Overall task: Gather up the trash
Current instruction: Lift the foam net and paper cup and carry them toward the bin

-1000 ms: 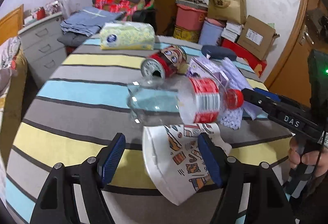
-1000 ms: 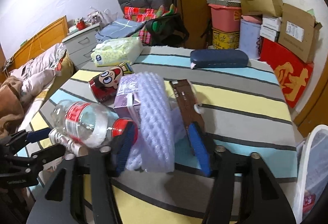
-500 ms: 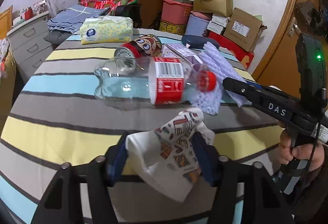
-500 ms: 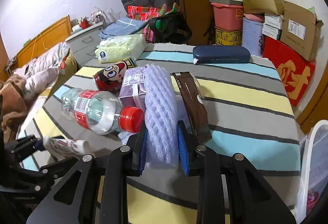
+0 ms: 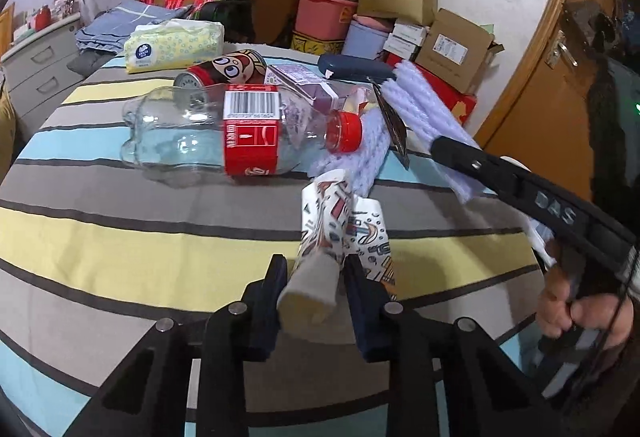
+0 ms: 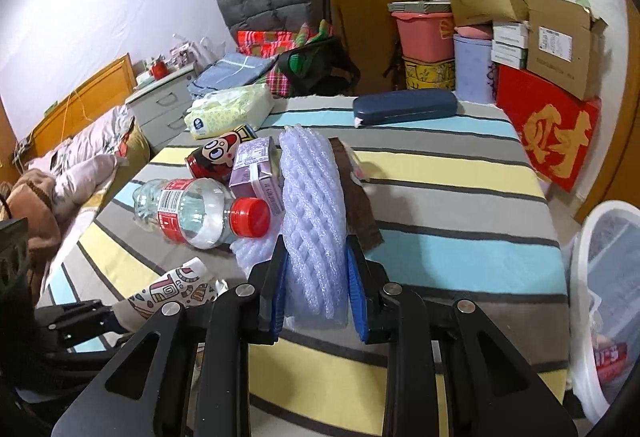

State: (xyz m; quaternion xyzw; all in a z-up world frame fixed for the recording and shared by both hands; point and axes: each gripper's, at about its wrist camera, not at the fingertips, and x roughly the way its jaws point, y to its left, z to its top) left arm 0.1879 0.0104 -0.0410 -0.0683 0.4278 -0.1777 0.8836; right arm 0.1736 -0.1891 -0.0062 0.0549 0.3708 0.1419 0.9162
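Note:
My left gripper is closing on a patterned paper cup, whose pads squash it flat just above the striped table. My right gripper is shut on a pale purple foam net, which stands up between its blue pads. A clear plastic bottle with a red label and cap lies on its side beyond the cup. Behind it lie a red cartoon can and a purple carton. A brown wrapper leans against the right side of the net.
A yellow tissue pack and a dark blue case lie at the table's far side. A white bin stands off the table's right edge. Boxes, tubs and a paper bag are stacked against the far wall.
The left jaws have closed around the paper cup and crushed it. The right jaws have shut on the foam net and raised it a little.

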